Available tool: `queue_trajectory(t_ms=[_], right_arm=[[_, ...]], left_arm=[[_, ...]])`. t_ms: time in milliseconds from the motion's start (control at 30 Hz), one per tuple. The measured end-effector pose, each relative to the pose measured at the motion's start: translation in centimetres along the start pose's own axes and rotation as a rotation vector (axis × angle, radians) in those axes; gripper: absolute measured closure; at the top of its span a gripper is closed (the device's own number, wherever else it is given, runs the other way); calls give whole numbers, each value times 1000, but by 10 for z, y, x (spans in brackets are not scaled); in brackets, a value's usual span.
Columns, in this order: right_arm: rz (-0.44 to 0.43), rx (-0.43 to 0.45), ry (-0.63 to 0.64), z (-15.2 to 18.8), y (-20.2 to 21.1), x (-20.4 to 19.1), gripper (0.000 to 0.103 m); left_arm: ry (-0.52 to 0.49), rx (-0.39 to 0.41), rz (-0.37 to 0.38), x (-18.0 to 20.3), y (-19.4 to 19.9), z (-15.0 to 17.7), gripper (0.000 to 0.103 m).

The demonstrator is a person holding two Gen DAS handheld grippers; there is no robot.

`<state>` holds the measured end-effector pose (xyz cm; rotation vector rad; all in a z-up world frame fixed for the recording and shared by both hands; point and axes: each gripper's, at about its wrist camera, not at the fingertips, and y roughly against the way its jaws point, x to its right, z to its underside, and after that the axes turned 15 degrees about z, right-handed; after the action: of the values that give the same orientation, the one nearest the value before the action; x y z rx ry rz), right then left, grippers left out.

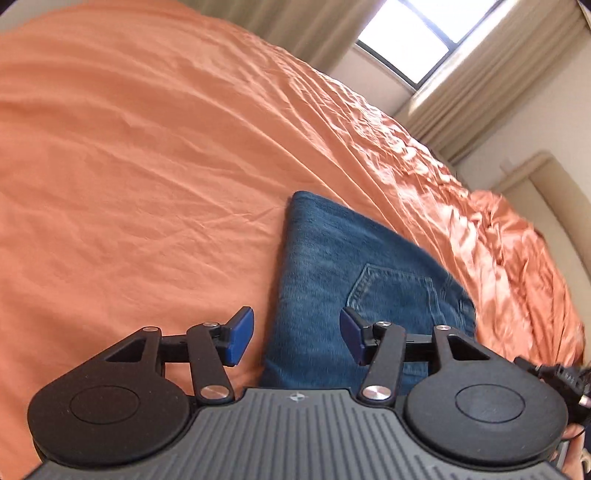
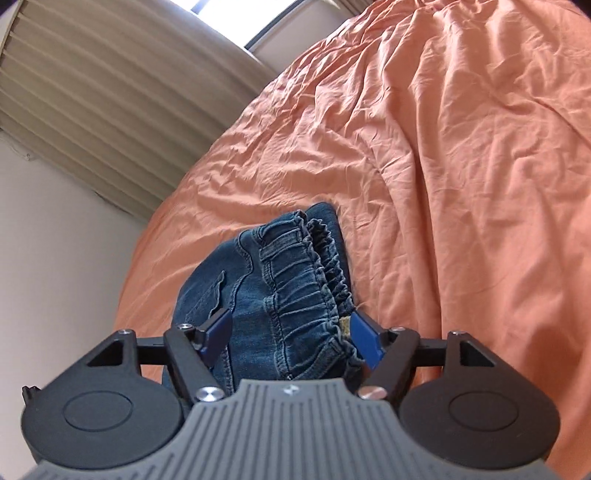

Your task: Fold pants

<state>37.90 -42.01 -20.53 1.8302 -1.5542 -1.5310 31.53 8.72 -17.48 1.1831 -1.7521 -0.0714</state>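
Observation:
Blue denim pants [image 1: 332,280] lie folded into a compact stack on the orange bed sheet [image 1: 147,166], back pocket up. My left gripper [image 1: 295,338] is open above the stack's left edge, blue pads apart, holding nothing. In the right wrist view the pants [image 2: 288,280] show their elastic gathered waistband. My right gripper [image 2: 291,341] is open, its pads on either side of the waistband end, not closed on it.
The wrinkled orange sheet [image 2: 461,184] covers the bed all around. Beige curtains [image 2: 110,103] and a window [image 1: 417,33] stand beyond the bed's far edge. A bunched orange pillow or cover [image 1: 517,240] lies at the right.

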Motion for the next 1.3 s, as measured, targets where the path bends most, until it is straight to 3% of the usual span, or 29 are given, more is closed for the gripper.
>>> queue_trajectory(t_ms=[133, 300, 533, 600, 700, 733, 933, 1300], right_arm=[[-15, -77, 13, -22, -28, -3, 35], [-22, -189, -19, -37, -71, 3, 37], [-122, -264, -91, -46, -114, 18, 43], [-148, -276, -104, -47, -123, 21, 46], [-175, -279, -114, -47, -130, 23, 55], [-180, -275, -106, -47, -129, 22, 60], [-116, -214, -2, -51, -103, -2, 76], [-86, -94, 145, -52, -11, -80, 83]], left_arm=[[80, -2, 37, -24, -15, -3, 41], [128, -58, 77, -43, -42, -10, 41], [161, -94, 146, -66, -65, -18, 44], [179, -96, 168, -71, -70, -19, 49], [201, -105, 187, -75, -79, -19, 68], [209, -107, 192, -75, -82, -18, 76], [170, -78, 149, -56, -80, -18, 96], [43, -22, 133, 0, -27, -30, 97]])
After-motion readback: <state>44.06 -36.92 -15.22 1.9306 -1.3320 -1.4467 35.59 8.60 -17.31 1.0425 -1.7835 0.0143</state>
